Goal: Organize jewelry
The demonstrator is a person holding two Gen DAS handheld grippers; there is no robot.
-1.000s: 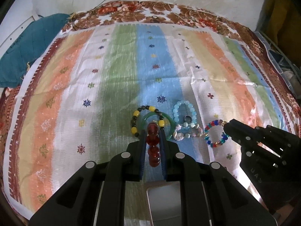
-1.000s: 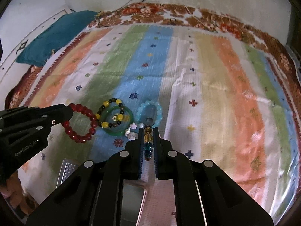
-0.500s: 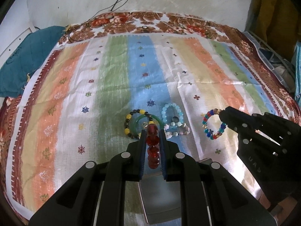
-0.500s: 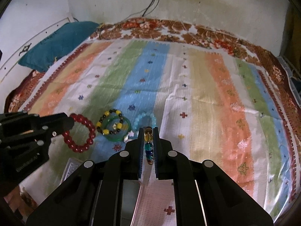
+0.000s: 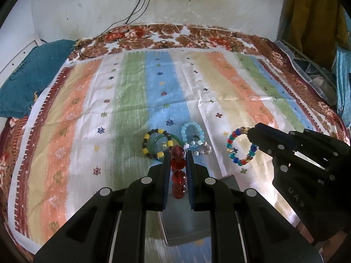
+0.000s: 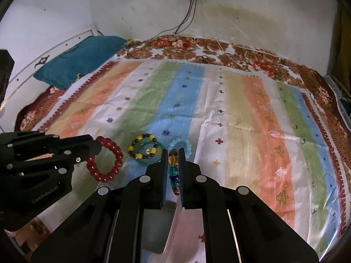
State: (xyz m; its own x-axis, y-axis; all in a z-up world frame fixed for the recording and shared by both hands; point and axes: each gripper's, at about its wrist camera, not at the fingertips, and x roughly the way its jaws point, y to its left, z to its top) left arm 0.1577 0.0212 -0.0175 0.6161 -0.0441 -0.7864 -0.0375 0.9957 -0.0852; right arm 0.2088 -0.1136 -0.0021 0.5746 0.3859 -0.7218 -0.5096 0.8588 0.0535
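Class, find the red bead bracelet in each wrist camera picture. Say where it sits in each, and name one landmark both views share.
Left wrist view: the red bead bracelet is at lower centre, seen edge-on, clamped in the left gripper.
Right wrist view: the same bracelet is at lower left, a full ring hanging from the left gripper.
Shared landmark: the green bangle ringed by yellow and black beads, on the striped cloth.
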